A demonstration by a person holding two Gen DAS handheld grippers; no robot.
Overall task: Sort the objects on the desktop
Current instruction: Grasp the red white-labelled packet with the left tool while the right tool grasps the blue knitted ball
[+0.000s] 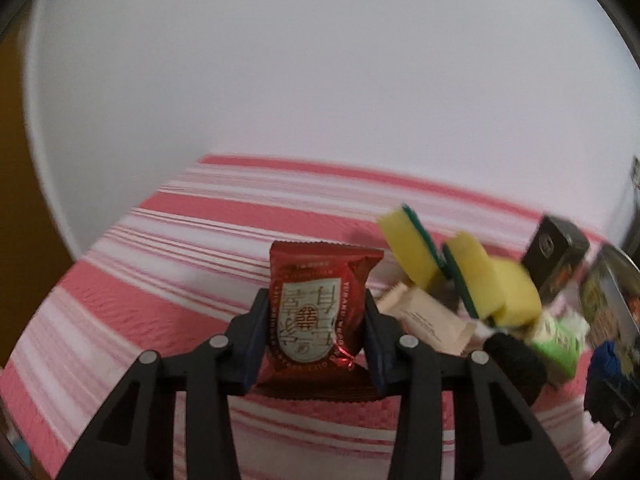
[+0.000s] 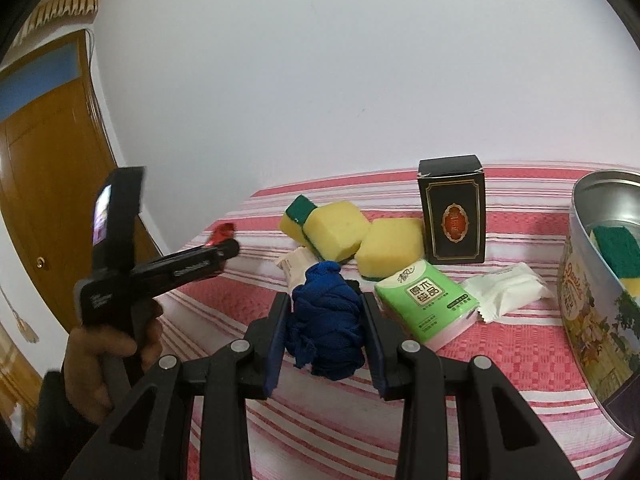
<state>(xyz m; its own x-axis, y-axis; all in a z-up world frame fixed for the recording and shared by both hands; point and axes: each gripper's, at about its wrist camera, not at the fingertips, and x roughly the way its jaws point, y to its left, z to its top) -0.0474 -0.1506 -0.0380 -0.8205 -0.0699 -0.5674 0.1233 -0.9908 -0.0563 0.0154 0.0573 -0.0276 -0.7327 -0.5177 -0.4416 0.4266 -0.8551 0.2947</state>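
While left gripper [image 1: 314, 316] clamps red snack packet [image 1: 316, 308] above striped cloth [image 1: 140, 300] at left, right gripper [image 2: 325, 330] clenched on blue cloth bundle [image 2: 326, 320] near middle. Sponges [image 2: 340, 232], black box [image 2: 452, 216], green tissue pack [image 2: 426, 300] farther. Tin [image 2: 592, 304] at right holds sponge.

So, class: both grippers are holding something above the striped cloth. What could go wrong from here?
1. The left gripper pinches the glossy red snack packet by its sides; it might slip or crush.
2. The blue cloth bundle in the right gripper trails loose folds that could snag.
3. The sponges lie piled together; a careless pass could scatter them.
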